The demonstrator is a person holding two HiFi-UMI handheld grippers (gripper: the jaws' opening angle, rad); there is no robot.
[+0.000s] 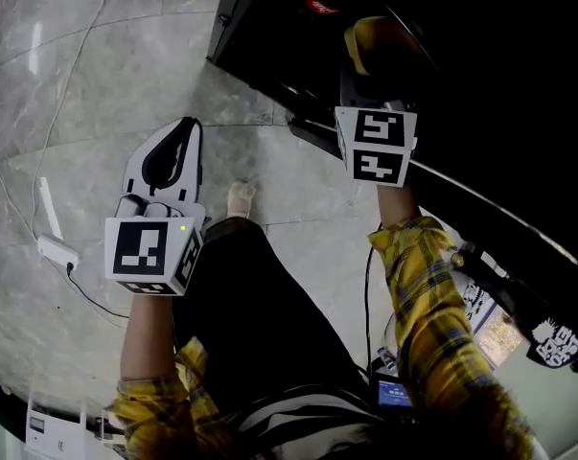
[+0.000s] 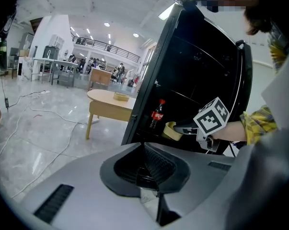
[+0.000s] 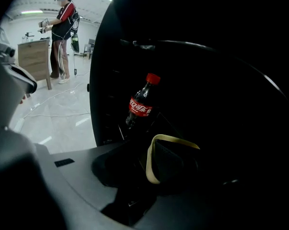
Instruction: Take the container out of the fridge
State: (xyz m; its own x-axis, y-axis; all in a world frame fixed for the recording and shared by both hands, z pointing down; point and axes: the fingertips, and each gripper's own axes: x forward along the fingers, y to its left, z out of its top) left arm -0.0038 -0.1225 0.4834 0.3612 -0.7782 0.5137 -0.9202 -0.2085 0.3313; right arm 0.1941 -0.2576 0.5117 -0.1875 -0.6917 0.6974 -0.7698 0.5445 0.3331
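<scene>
The black fridge (image 1: 480, 94) stands open and dark inside. My right gripper (image 1: 375, 60) reaches into it and is shut on the rim of a pale yellow container (image 1: 370, 41). The right gripper view shows that rim (image 3: 156, 157) curving between the jaws, and the left gripper view shows the container (image 2: 172, 130) low at the fridge's mouth. A cola bottle (image 3: 140, 104) with a red cap stands upright just behind it. My left gripper (image 1: 178, 132) hangs over the marble floor outside the fridge, shut and empty.
The fridge door (image 1: 519, 305) with stickers swings out at the right. A white power strip (image 1: 57, 250) and cables lie on the floor at the left. My shoe (image 1: 239, 197) is below. A wooden table (image 2: 110, 102) and another person (image 3: 63, 32) stand farther off.
</scene>
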